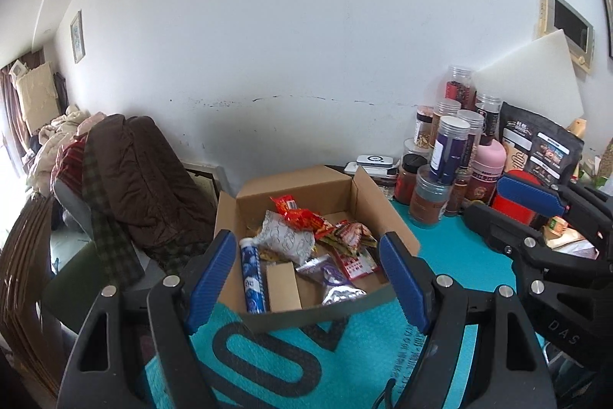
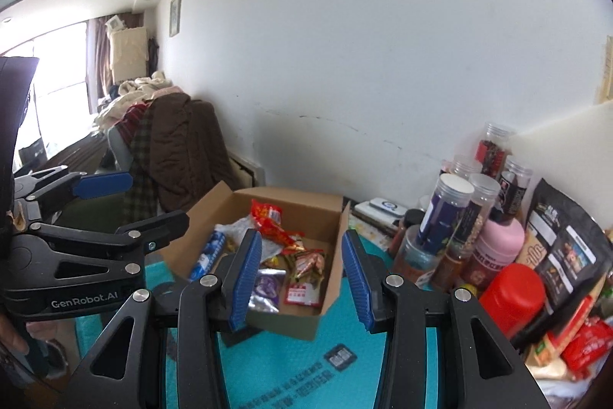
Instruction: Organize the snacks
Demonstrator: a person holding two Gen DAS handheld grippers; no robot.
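We are looking over 2 handheld grippers at an open cardboard box (image 1: 346, 184) sitting on a teal mat (image 1: 456, 248) against a white wall.

Left gripper (image 1: 308, 280): we are seeing its 2 blue-padded fingers standing wide apart with nothing between them; the box shows through the gap, farther off, untouched.

Right gripper (image 2: 302, 278): its fingers are standing narrower but still parted, holding nothing; the box is lying beyond them too. In the left wrist view this gripper is showing at the right edge, 1 blue pad plainly visible.

Box contents, as we are reading them: a blue tube (image 1: 253, 280) lying lengthwise along the left wall, a small brown carton (image 1: 283, 286) just beside it, a crumpled white packet (image 1: 285, 240), a red snack packet (image 1: 299, 213) toward the back, a purple foil packet (image 1: 333, 275), and a red-and-white sachet (image 1: 358, 263) toward the right wall. The flaps are standing open.

To the right of the box we are noting a cluster of clear lidded jars (image 2: 459, 213), a pink bottle (image 2: 498, 248), a red container (image 2: 513, 298) and a black printed pouch (image 2: 567, 240), all crowded against the wall.

To the left, brown quilted clothing (image 1: 141, 179) is draped over furniture.
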